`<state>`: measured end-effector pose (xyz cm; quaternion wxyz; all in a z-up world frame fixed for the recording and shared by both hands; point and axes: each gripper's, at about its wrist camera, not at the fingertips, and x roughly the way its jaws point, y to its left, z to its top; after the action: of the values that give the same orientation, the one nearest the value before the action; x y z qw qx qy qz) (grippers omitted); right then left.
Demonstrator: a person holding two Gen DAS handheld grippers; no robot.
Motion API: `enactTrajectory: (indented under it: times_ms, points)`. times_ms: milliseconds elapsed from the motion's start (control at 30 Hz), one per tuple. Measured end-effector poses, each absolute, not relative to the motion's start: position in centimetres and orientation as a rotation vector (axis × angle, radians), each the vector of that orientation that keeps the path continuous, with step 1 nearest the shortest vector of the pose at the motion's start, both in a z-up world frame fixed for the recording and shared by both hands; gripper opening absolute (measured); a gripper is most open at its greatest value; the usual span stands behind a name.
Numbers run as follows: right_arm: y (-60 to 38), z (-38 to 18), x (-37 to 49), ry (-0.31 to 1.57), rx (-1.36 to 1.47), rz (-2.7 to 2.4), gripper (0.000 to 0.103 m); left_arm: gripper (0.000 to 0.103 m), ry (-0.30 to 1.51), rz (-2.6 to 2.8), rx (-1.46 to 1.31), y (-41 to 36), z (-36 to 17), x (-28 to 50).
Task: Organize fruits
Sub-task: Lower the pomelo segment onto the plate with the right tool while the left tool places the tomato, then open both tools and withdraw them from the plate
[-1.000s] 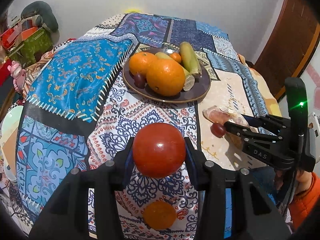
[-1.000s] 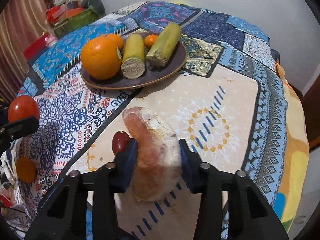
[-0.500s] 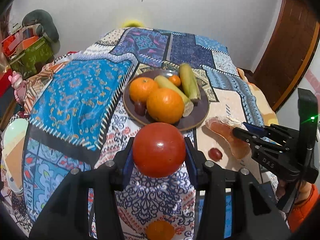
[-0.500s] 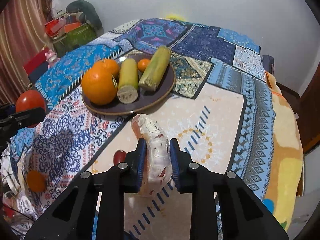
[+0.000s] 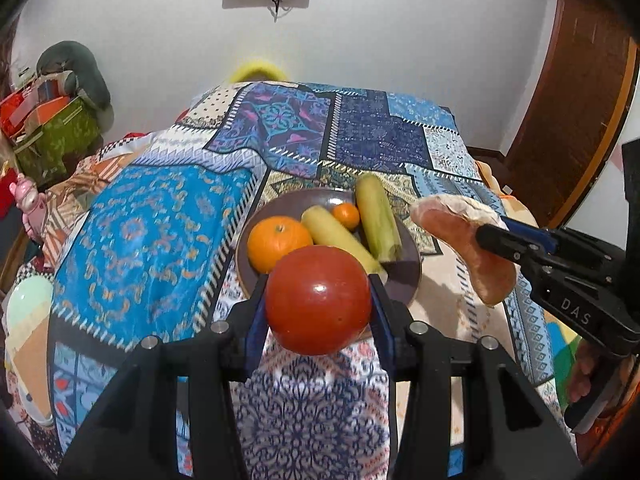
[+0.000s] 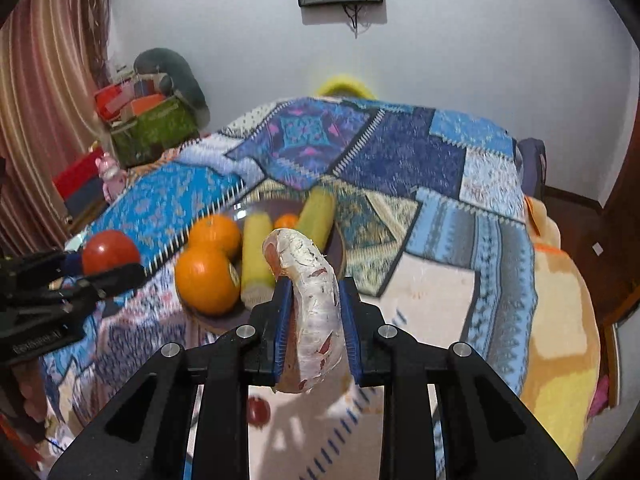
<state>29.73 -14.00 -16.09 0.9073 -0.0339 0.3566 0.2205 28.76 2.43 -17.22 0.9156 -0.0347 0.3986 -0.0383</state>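
Fruits: round glossy red tomato (image 5: 318, 300) clamped between the left gripper (image 5: 318, 304) jaws, pads on its two sides, held in the air above the near rim of the dark round plate (image 5: 410, 276). Curved pinkish-orange fruit wedge in clear crinkled film (image 6: 310, 308) pinched narrow in the right gripper (image 6: 314, 320) jaws, which have just been closing onto it. Wedge is lifted clear of the patchwork-covered desk (image 6: 440, 304).

Long axis of wedge runs along the right gripper's fingers, its curved free tip toward the plate; in the left wrist view it hangs just right of the plate rim, apart from it.

Plate load: two oranges (image 6: 206, 280), two yellow-green cut cane sections (image 5: 378, 218) lying with long axes pointing away from the grippers, one small tangerine (image 5: 346, 216) between them. Right side of the plate is bare.

Small dark red round fruit (image 6: 258, 412) on the cloth below the right gripper.

Open room: wide bare cloth right of the plate up to the desk's right edge; far half of the desk also free, wall behind.
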Motion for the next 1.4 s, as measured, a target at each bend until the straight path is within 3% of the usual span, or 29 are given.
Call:
enactTrajectory:
  times_ms: [1100,1400]
  points:
    - [-8.7,-20.2,36.4,0.817,-0.133,0.527,0.021,0.047,0.902,-0.126,-0.093,3.1,-22.0,37.8]
    - [-9.6,-19.5,35.0,0.809,-0.168,0.506,0.033,0.051,0.882,-0.126,-0.091,2.9,-20.5,36.2]
